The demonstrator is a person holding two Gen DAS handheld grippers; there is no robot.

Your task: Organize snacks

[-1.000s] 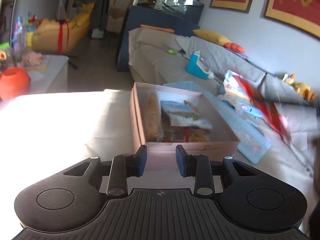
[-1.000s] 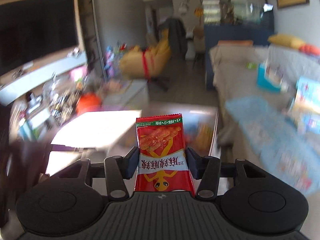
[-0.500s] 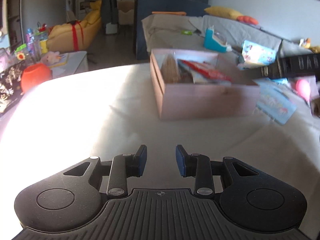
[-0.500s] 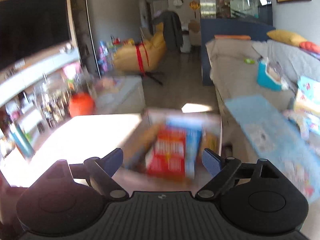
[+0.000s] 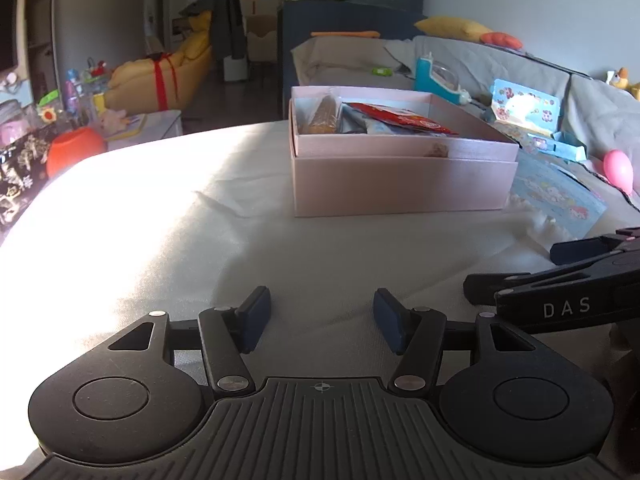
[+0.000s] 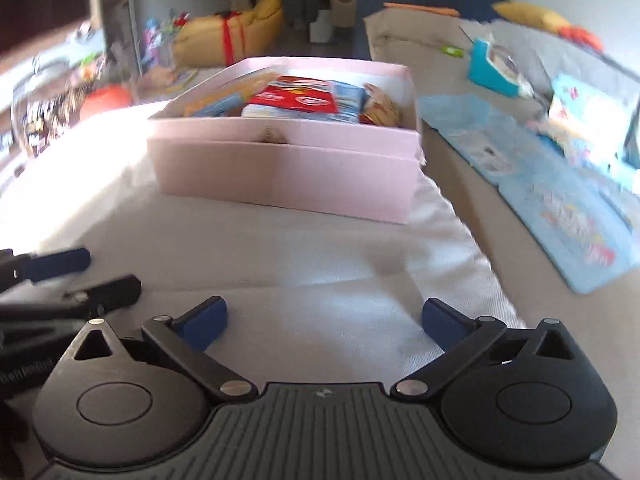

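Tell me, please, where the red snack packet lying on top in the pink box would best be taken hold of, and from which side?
Probably by its raised near edge, coming from above. The red snack packet lies flat and slightly tilted on the other snacks inside the pink box, whose walls block any level approach. A thin, limp packet is best pinched across an edge, not its broad face.

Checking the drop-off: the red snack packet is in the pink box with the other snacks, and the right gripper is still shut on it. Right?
Not quite. The red snack packet does lie in the pink box, but the right gripper is open and empty, its jaws just opened wide, as the right wrist view shows.
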